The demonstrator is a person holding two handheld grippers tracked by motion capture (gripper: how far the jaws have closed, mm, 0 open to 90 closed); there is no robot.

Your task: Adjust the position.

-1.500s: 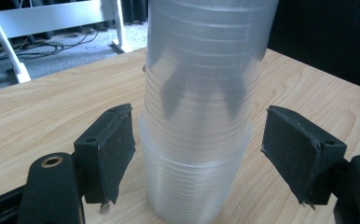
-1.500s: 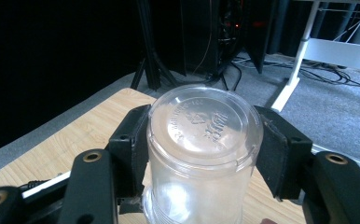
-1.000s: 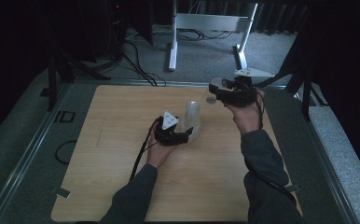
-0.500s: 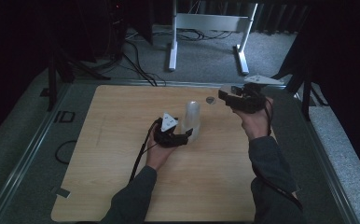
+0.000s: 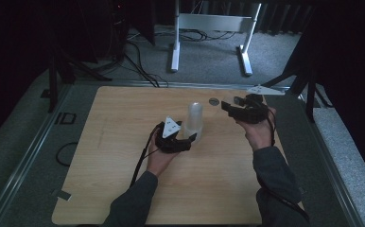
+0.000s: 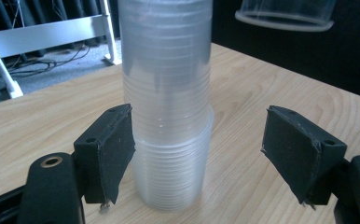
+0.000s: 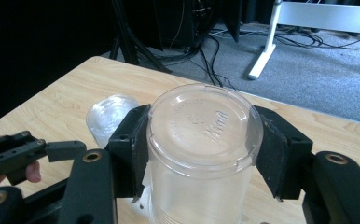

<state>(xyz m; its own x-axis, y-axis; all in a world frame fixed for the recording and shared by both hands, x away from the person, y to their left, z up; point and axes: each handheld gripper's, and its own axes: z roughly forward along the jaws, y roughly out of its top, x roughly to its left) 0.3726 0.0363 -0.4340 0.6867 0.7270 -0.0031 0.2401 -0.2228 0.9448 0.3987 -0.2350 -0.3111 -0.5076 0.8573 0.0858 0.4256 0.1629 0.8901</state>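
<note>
High view: a tall stack of nested translucent plastic cups stood upright near the middle of the light wooden table, long axis vertical, closed bottoms up and the wider rims down on the tabletop. In the left gripper view the same stack rose straight between the jaws, ribbed walls showing the edges of many cups. The left gripper lay low at the stack's foot; its jaws were roughly half open, one black pad against or just beside the stack's side, the other pad well apart from it, so no grip was made. The right gripper was closed on a single clear plastic cup, a pad on either side of the wall just under its flat embossed base. The cup's base faced the camera and its open end pointed away and down, long axis running roughly along the gripper. In the high view the right gripper was held above the table to the right of the stack and apart from it, jaws pointing towards it. A small round dark disc lay on the table between stack and right gripper.
</note>
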